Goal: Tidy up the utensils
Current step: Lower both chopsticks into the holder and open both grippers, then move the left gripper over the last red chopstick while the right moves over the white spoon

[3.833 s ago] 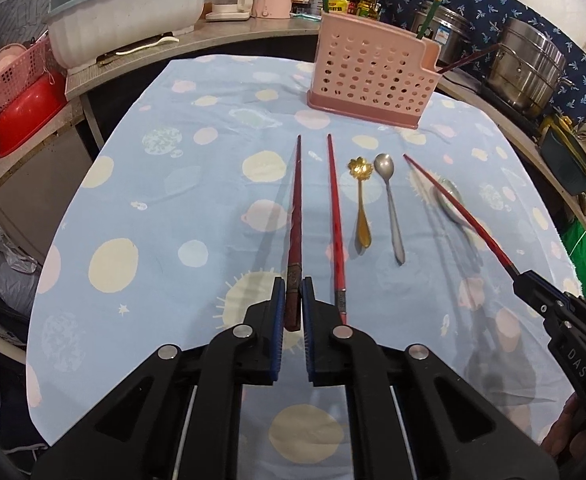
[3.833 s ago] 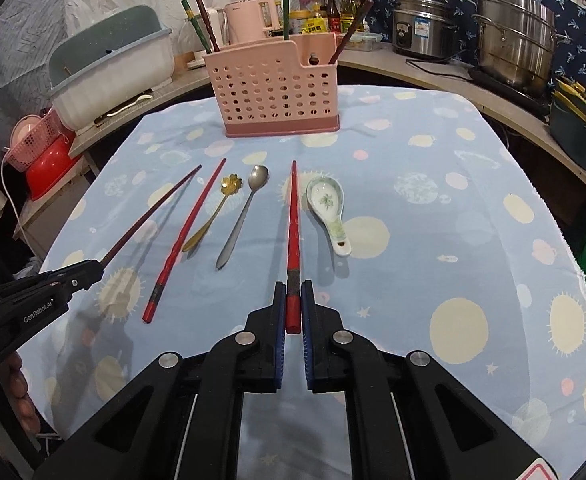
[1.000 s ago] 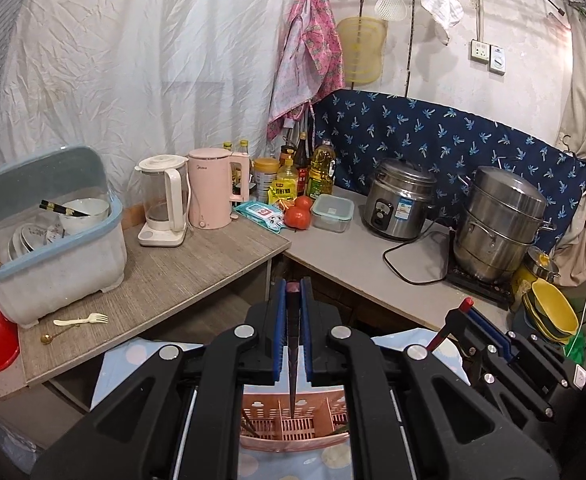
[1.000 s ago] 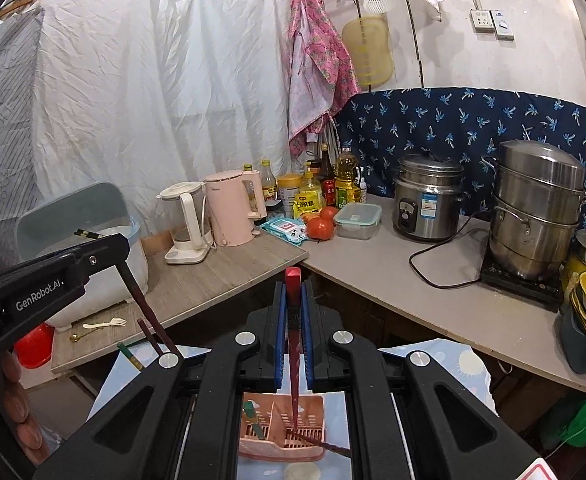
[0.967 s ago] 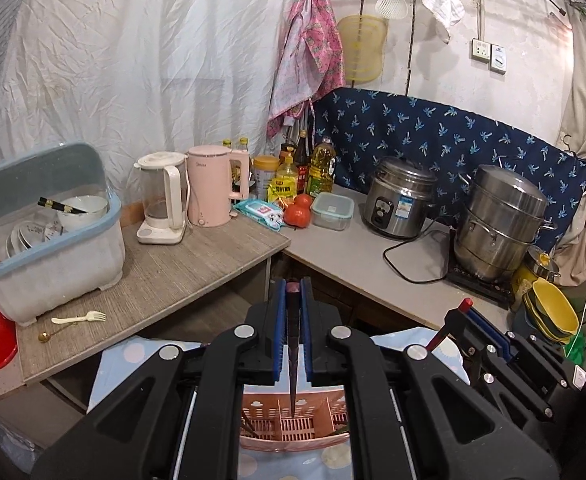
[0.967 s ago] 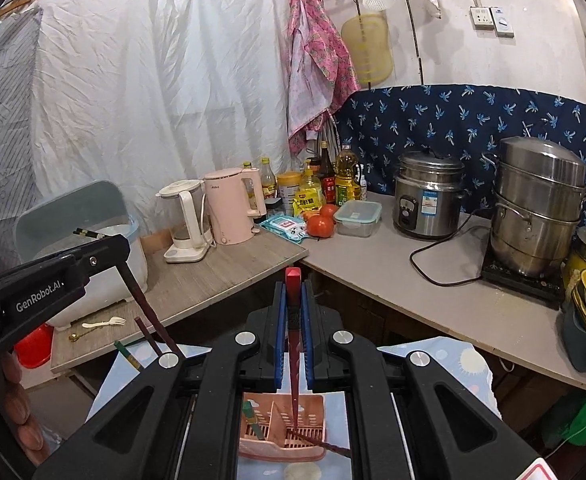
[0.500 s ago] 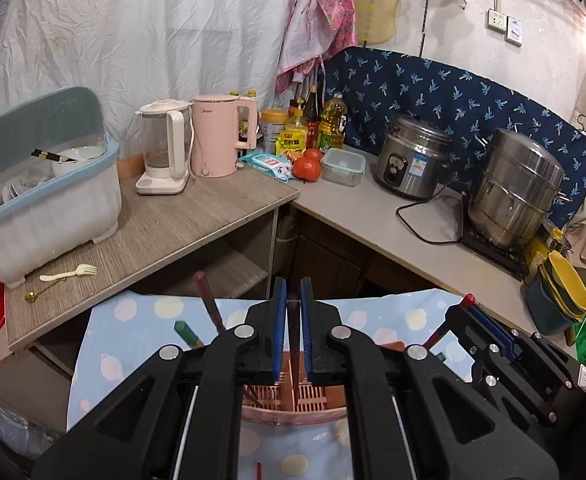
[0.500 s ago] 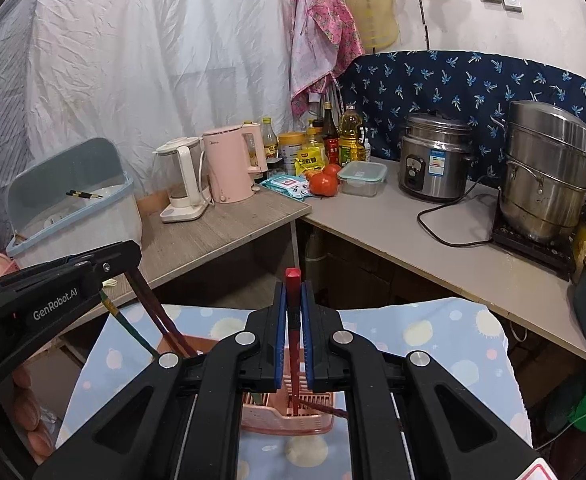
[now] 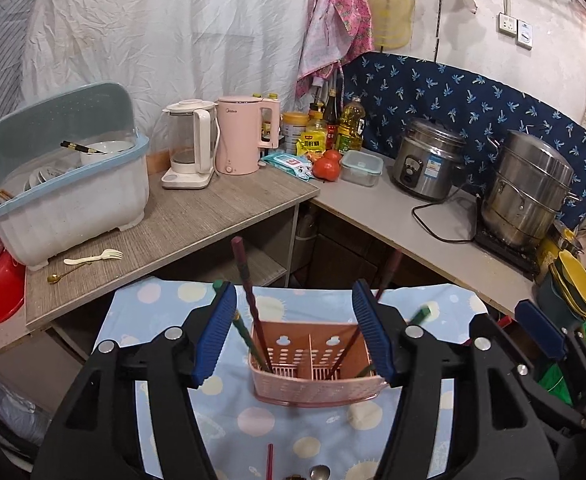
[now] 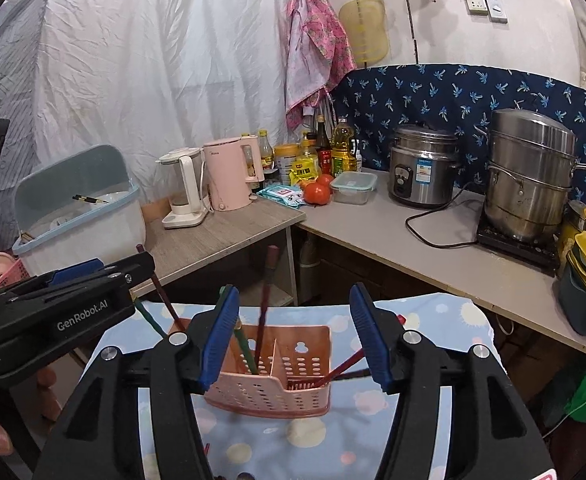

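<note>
Chopsticks are sitting upright in the pink holder on the tabletop.
Both grippers are hovering, jaws wide and empty; remaining ones look light, stiff, slippery, so pinch mid-shaft.

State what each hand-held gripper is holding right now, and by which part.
Nothing. The left hand-held gripper and the right hand-held gripper both stand open and empty above the pink utensil holder, where the chopsticks stand.

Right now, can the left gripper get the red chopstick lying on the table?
Probably yes. The left gripper is open and empty, and the red chopstick lies uncovered on the tablecloth below it, nearer than the pink utensil holder.
</note>
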`<state>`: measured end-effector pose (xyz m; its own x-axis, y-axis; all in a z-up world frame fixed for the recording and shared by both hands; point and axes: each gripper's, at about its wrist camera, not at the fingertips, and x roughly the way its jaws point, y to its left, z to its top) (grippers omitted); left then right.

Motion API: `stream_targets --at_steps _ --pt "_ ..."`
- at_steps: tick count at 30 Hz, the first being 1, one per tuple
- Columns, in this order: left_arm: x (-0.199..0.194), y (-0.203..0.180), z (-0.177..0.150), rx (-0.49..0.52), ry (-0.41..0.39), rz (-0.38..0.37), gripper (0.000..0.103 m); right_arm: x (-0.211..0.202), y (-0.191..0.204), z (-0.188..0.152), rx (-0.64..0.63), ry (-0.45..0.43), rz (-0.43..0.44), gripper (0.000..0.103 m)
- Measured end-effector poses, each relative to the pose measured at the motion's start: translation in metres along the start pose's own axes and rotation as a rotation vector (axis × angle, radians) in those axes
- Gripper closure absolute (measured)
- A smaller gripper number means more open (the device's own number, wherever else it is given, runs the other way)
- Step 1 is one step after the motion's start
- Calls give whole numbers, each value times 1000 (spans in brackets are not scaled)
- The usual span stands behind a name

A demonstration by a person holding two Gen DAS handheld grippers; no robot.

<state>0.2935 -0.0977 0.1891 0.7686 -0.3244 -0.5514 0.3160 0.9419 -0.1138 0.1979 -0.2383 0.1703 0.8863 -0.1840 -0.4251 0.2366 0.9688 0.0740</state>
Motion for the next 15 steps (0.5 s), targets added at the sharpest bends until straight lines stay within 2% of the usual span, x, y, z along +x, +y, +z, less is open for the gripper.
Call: stream_targets --at_steps 15 --pt "-40 -1 -30 13 8 6 46 -50 3 -26 11 7 30 46"
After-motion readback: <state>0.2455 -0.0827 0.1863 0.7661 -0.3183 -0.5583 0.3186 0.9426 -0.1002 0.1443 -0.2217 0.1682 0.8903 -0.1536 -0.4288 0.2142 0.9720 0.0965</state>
